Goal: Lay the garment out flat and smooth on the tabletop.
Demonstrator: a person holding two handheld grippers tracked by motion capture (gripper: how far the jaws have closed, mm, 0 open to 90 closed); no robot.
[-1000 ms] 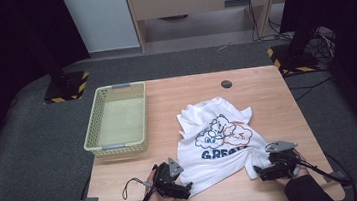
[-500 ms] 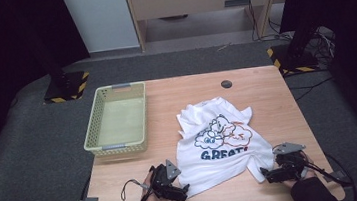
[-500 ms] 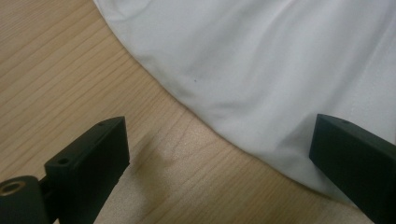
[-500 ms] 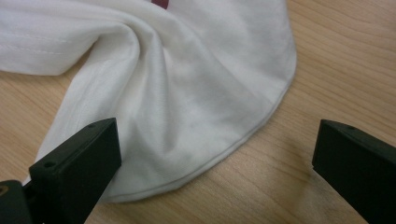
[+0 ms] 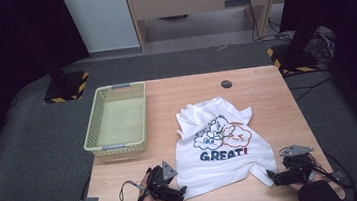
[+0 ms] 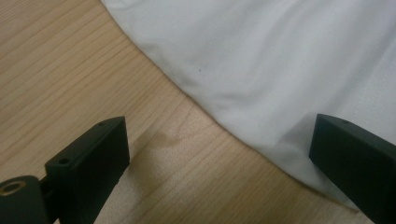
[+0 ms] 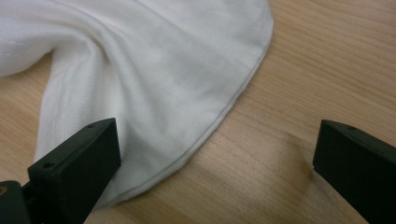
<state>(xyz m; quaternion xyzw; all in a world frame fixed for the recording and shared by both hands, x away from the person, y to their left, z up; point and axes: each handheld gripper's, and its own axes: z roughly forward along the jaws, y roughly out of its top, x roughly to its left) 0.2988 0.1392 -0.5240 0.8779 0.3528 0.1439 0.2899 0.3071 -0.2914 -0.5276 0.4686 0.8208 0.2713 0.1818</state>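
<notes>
A white T-shirt [image 5: 219, 149] with a cartoon print and the word GREAT lies crumpled on the wooden table [image 5: 261, 92]. My left gripper [image 5: 178, 192] rests at the shirt's near left corner, open. In the left gripper view its jaws straddle the hem [image 6: 224, 123], one over bare wood, the other over cloth. My right gripper [image 5: 273, 177] sits at the near right corner, open too. The right gripper view shows the shirt's curved hem [image 7: 219, 116] between its spread jaws.
A pale yellow-green plastic basket [image 5: 116, 118] stands at the table's left side. A small dark round disc [image 5: 226, 84] lies near the far edge. The table's near edge runs just under both hands.
My right gripper has slid right and toward the near edge, off the cloth, to the shirt's near right corner. My left gripper has barely shifted.
</notes>
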